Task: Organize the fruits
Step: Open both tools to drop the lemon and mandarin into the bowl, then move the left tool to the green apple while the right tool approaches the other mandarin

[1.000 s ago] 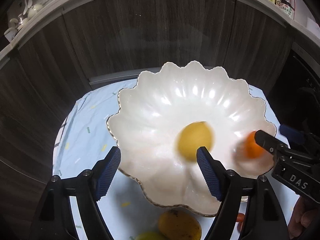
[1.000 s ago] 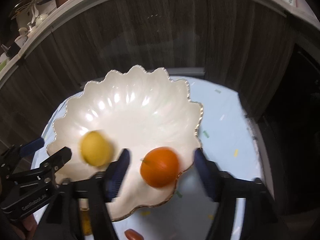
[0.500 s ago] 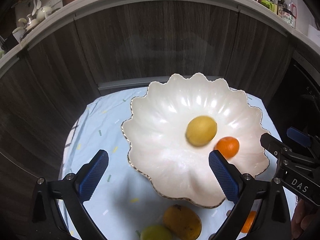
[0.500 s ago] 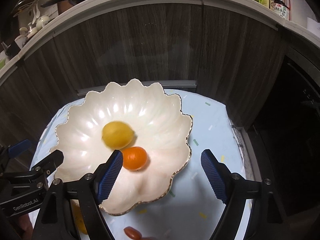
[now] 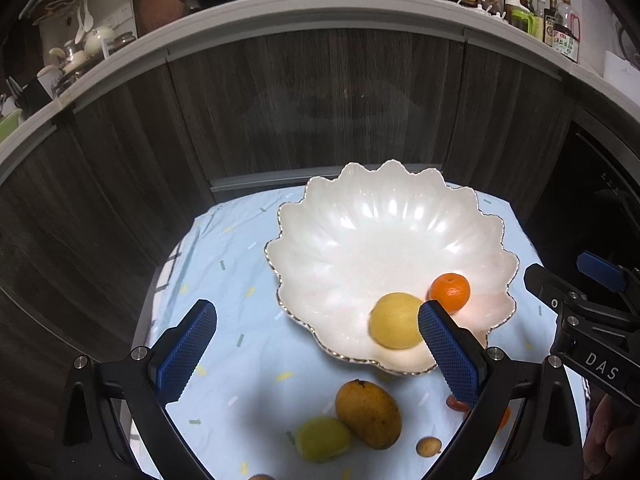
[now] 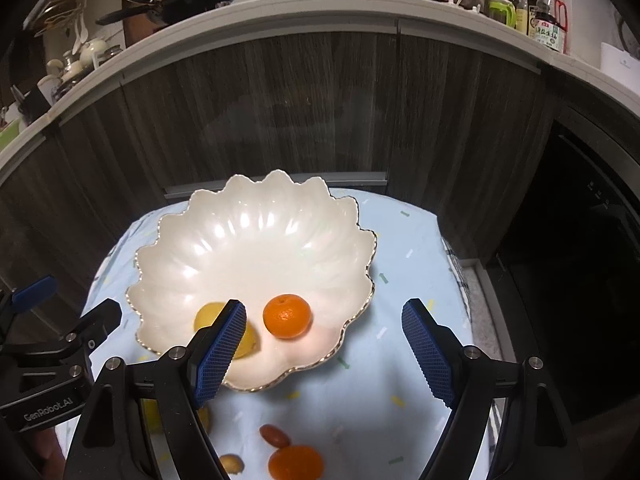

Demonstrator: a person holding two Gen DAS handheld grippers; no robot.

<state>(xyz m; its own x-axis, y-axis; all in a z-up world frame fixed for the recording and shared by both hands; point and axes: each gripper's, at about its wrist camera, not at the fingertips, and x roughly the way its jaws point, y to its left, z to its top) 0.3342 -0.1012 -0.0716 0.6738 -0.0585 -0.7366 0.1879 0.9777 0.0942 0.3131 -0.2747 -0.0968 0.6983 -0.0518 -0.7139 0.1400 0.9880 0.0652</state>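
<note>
A white scalloped bowl [image 5: 384, 232] [image 6: 256, 232] stands on a pale blue cloth. Inside it lie a yellow lemon [image 5: 394, 320] [image 6: 206, 316] and a small orange [image 5: 450, 292] [image 6: 287, 316], close together at the near side. My left gripper [image 5: 320, 348] hangs open above the cloth, nothing between its pads; its right pad overlaps the lemon. My right gripper [image 6: 324, 348] is open and empty above the bowl's near rim. On the cloth before the bowl lie a mango [image 5: 368, 414], a green-yellow fruit [image 5: 322, 438], a small brown fruit [image 5: 429, 446] [image 6: 231, 463], a red oval fruit [image 6: 274, 435] and another orange [image 6: 295, 462].
Dark wood cabinet fronts [image 5: 312, 112] rise right behind the small table. A counter [image 6: 280, 8] above carries a pan, bottles and jars. A dark appliance [image 6: 580, 280] stands to the right. The table edge falls off left and right of the cloth.
Both grippers have drawn back and up from the bowl. The left opened wider, letting the lemon go; the orange left the right one. Both fruits rolled and now lie side by side in the bowl.
</note>
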